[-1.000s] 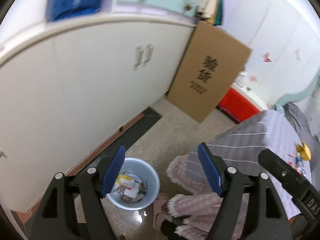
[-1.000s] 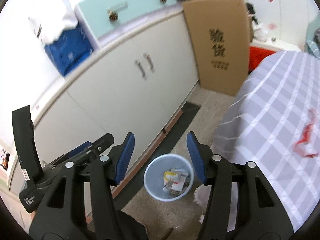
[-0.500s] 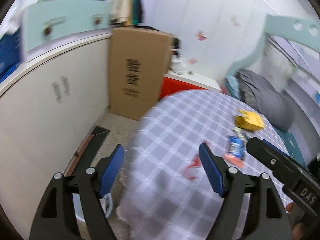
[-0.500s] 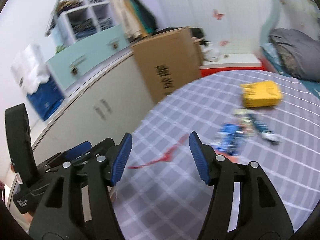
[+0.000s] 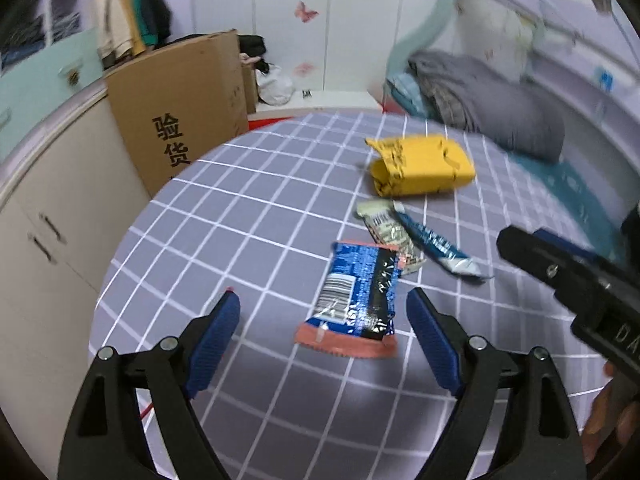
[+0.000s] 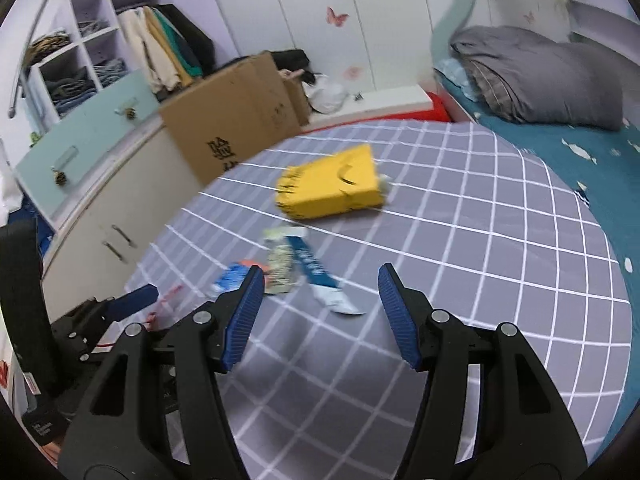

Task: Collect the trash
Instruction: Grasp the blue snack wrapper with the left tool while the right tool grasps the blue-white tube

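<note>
Hovering spread and empty, the left gripper [image 5: 323,334] frames the blue wrapper [image 5: 357,295] lying flat on the tabletop [image 5: 248,216]: light, crinkly, slippery film, best pinched at a crimped edge; the right gripper [image 6: 320,312] also gapes.

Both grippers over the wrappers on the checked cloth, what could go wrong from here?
1. The blue wrapper lies flat on the checked cloth; the open left gripper may pinch fabric along with it.
2. The silver wrapper and the thin blue sachet overlap, so one may drag or drop the other.
3. The right gripper is close beside the left; they might collide going for neighbouring pieces.
</note>
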